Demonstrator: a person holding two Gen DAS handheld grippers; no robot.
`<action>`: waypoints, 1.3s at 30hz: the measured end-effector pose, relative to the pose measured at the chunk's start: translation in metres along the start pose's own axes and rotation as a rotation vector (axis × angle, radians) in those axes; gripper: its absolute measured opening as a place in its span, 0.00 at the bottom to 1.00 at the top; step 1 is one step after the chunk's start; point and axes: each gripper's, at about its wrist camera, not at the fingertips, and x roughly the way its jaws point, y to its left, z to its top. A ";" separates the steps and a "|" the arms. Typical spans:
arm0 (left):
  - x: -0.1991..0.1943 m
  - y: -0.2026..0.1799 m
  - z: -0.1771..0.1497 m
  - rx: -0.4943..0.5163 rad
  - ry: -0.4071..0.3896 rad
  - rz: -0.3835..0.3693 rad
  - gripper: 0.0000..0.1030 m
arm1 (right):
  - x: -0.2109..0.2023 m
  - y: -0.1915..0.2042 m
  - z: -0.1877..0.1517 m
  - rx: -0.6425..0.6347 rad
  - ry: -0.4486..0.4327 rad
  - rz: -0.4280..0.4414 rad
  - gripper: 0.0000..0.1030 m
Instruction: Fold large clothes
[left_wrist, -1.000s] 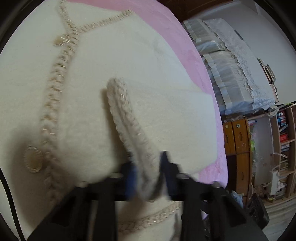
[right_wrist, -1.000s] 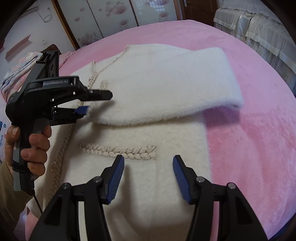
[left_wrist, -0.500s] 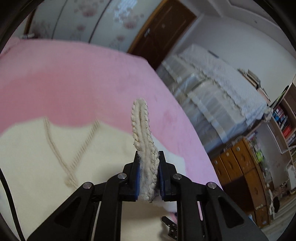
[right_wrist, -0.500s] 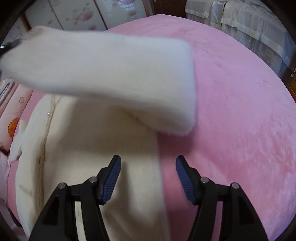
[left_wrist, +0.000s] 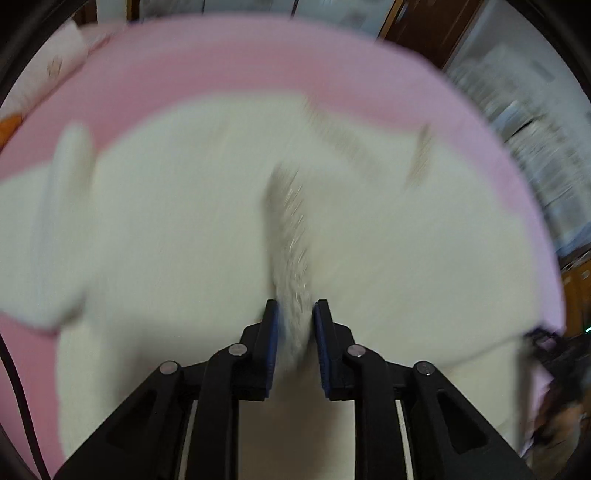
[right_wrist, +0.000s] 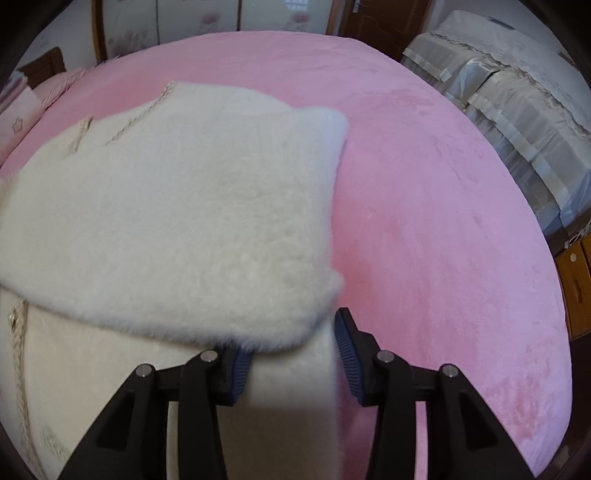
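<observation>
Left gripper (left_wrist: 294, 332) pinches braided cuff (left_wrist: 291, 236) of fluffy cream coat (right_wrist: 177, 221); right gripper (right_wrist: 291, 354) wide over pink plush bedspread (right_wrist: 424, 184).

Black-framed claws (left_wrist: 294, 332) (right_wrist: 293, 350), blue ribbed pads (right_wrist: 347, 350), silver screws.

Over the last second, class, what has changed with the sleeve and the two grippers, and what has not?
The left gripper, clamped throughout on the braided cuff, swung the sleeve up and across the jacket body. The right gripper stayed open, moving to the jacket's edge. The pink blanket is unchanged.
</observation>
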 end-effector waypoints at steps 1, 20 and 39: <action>-0.002 0.006 -0.005 -0.009 -0.019 -0.039 0.23 | -0.006 -0.004 0.000 -0.008 0.007 0.012 0.52; 0.031 -0.015 0.096 -0.037 -0.095 -0.055 0.25 | 0.048 -0.054 0.110 0.287 0.005 0.179 0.73; -0.021 -0.081 0.078 0.108 -0.256 0.074 0.52 | -0.017 -0.013 0.085 0.126 -0.148 0.093 0.32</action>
